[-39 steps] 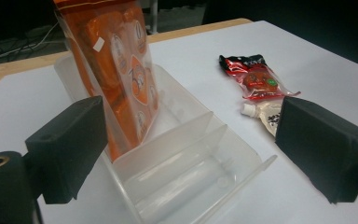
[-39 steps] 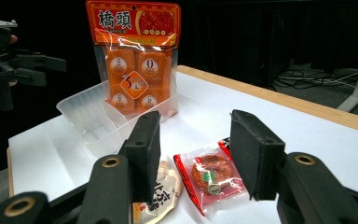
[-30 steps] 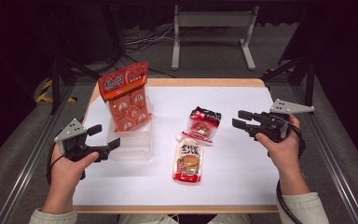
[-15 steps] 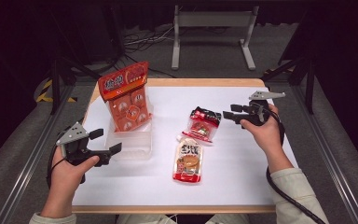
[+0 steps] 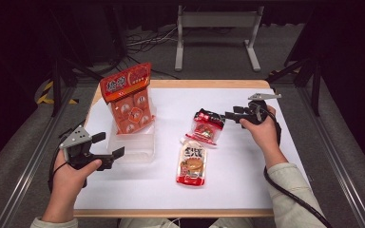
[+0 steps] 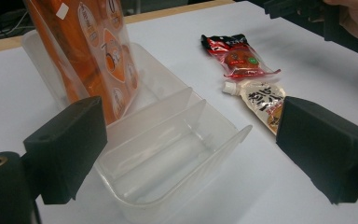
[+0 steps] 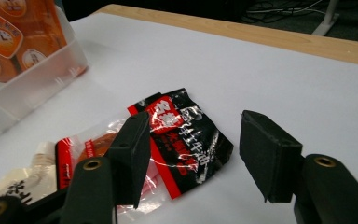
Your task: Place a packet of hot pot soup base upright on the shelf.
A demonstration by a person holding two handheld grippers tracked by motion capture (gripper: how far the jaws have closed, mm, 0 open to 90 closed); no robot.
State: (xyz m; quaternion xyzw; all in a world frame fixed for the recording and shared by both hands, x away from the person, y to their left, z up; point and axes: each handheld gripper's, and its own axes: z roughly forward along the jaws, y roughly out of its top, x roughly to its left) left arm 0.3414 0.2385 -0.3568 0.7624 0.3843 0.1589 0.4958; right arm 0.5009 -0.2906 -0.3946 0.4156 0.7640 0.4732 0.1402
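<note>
My right gripper (image 5: 229,114) has just been opening its 2 jaws, and they stand spread with nothing pinched, their tips just beside the black top edge of the red and black packet (image 5: 206,126), which lies flat on the white table (image 5: 247,180) above the pale spouted pouch (image 5: 192,164). My left gripper (image 5: 108,146) stands spread too, at the near end of the clear divided tray (image 5: 138,147), which holds the orange pack (image 5: 129,99) upright.

Black two-jaw left tool (image 5: 108,146) and right tool (image 5: 230,114), grey triangular top plates, brass screw inserts, black trailing cables, pale grey-green sleeves.
</note>
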